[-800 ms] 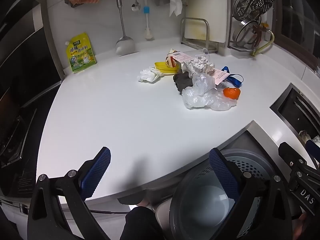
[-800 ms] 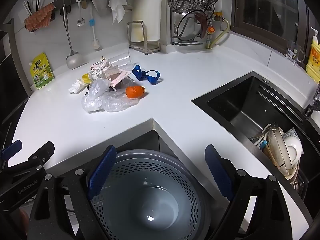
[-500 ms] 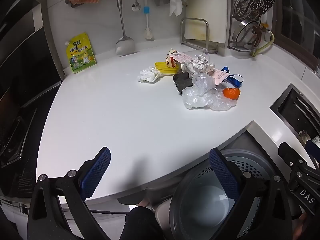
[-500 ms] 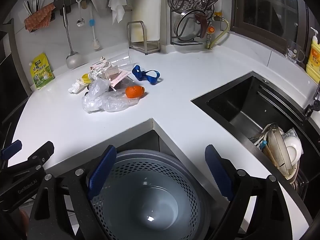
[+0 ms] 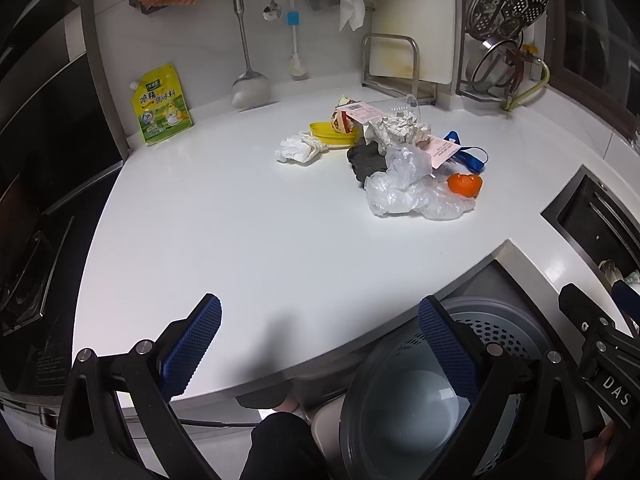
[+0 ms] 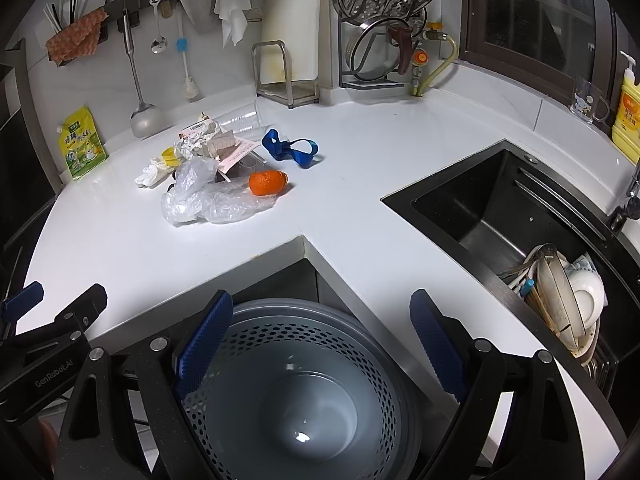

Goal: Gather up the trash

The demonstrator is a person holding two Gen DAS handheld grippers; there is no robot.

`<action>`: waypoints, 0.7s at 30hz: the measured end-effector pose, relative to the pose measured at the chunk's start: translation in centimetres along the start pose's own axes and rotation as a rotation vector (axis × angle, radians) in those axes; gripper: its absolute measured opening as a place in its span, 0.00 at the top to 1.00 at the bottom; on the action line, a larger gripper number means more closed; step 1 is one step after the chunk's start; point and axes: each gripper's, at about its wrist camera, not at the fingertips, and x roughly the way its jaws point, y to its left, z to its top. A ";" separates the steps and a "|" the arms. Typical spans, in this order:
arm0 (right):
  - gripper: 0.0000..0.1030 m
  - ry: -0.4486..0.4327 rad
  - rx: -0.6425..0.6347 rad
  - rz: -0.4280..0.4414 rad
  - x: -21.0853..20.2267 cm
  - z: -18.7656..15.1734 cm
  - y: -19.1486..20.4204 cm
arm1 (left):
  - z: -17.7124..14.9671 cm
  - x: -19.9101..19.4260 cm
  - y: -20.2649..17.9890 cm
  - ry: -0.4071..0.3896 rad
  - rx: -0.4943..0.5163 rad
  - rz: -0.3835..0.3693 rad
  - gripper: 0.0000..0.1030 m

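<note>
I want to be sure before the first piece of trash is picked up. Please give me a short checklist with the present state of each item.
1. Left hand-held gripper open and holding nothing: ok.
2. Right hand-held gripper open and holding nothing: ok.
3. Grey bin below the counter edge, mouth uncovered: ok.
4. Trash pile in view on the countertop: clear plastic bag, orange peel, blue strap: ok.
5. A gripper already near the pile: not ok, both are back at the counter edge.
6. What lies under the bag: cannot tell.
</note>
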 end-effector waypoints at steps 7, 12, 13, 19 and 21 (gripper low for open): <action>0.17 -0.002 -0.001 0.001 -0.1 0.1 0.0 | 0.1 0.3 0.0 0.001 -0.004 0.001 0.06; 0.17 -0.009 -0.001 -0.002 -0.5 0.3 0.0 | 0.1 0.2 0.0 -0.005 -0.006 -0.002 0.06; 0.17 -0.010 0.000 -0.002 -0.5 0.3 -0.1 | 0.1 0.2 0.0 -0.005 -0.006 -0.002 0.06; 0.17 -0.010 0.002 0.000 -0.5 0.3 -0.1 | 0.1 0.3 0.0 -0.005 -0.005 -0.001 0.06; 0.17 -0.010 0.000 0.000 -0.5 0.3 -0.1 | 0.1 0.3 0.0 -0.006 -0.006 -0.002 0.06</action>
